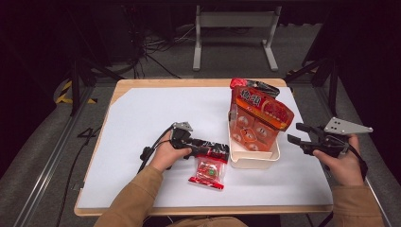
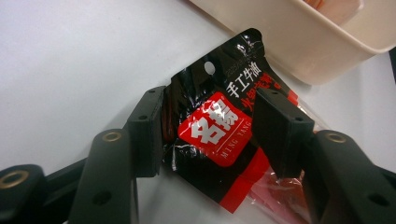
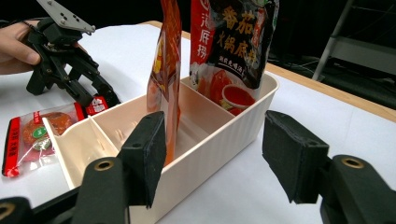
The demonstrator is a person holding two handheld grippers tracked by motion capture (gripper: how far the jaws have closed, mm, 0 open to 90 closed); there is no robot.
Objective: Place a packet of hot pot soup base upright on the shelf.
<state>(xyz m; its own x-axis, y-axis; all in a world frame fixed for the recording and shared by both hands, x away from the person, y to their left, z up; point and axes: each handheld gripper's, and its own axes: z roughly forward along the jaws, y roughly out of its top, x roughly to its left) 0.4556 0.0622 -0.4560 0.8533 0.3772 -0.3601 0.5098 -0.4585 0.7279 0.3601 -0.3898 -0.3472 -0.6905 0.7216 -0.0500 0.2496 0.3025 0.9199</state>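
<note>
The left gripper point(image 1: 218, 152) closes its fingers on the sauce packet point(image 1: 208, 171) lying on the desk point(image 1: 142, 123) beside the bin point(image 1: 253, 158), the right gripper point(image 1: 298, 133) gapes empty; next: lift into the vacant front compartment.

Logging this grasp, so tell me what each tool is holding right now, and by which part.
The left tool pinches the small sauce packet by its black top edge; the right tool holds nothing.

Bright light falls on the white table point(image 1: 142, 123); the surroundings sink into darkness. Glare glints off the black packet point(image 2: 219, 135), and the near jaws blur softly.
</note>
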